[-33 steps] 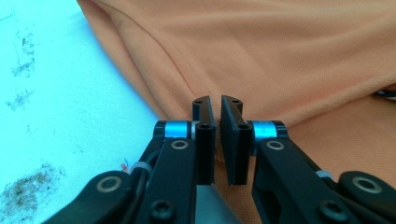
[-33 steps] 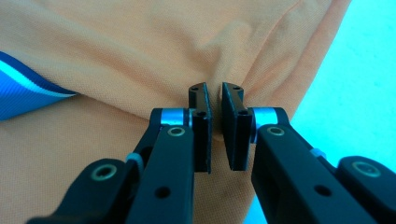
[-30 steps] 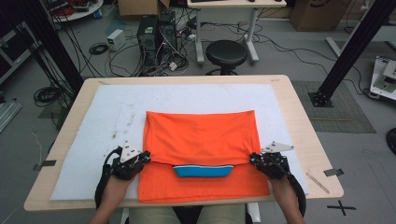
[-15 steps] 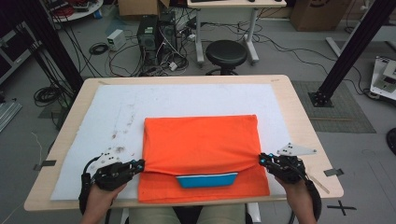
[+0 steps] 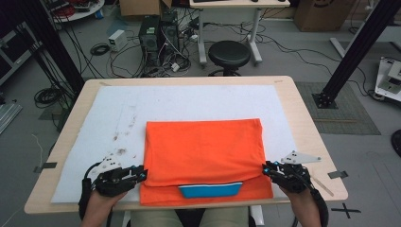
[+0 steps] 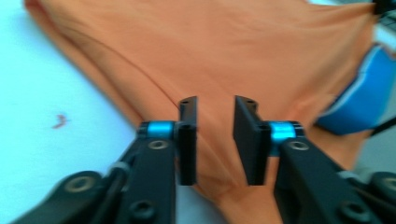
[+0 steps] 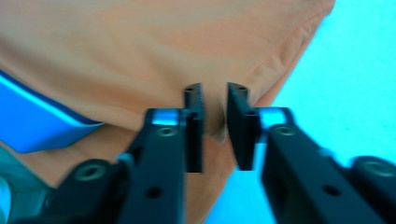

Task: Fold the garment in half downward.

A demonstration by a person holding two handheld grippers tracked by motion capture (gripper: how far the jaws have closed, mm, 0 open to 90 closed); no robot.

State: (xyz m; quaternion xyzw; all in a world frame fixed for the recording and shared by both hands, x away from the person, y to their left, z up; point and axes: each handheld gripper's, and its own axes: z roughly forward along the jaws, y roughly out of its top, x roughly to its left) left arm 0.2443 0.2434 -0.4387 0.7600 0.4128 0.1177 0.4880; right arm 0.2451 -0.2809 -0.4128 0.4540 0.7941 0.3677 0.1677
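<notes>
The orange shirt (image 5: 204, 156) lay folded in the lower middle of the high view, on the white mat (image 5: 189, 101) covering the bench (image 5: 302, 113), with its blue collar (image 5: 210, 190) peeking out under the near fold. The left gripper (image 5: 141, 175) sat at the lower left corner of the cloth, and the right gripper (image 5: 267, 169) at the lower right. In both gripper views the jaws stood apart, having just been opening, with orange fabric running between them but not pinched.

The risk here looked like the fold undoing itself. The pads were so close to the cloth that a loose edge could have caught on a pad as the hands drew off, dragging a corner outward. The near edge lay at the front of the bench, so a tug toward the bottom of the frame might have pulled the lower layer over the edge. The top layer already sat slightly skewed over the bottom one, and uneven withdrawal would probably have worsened that.
</notes>
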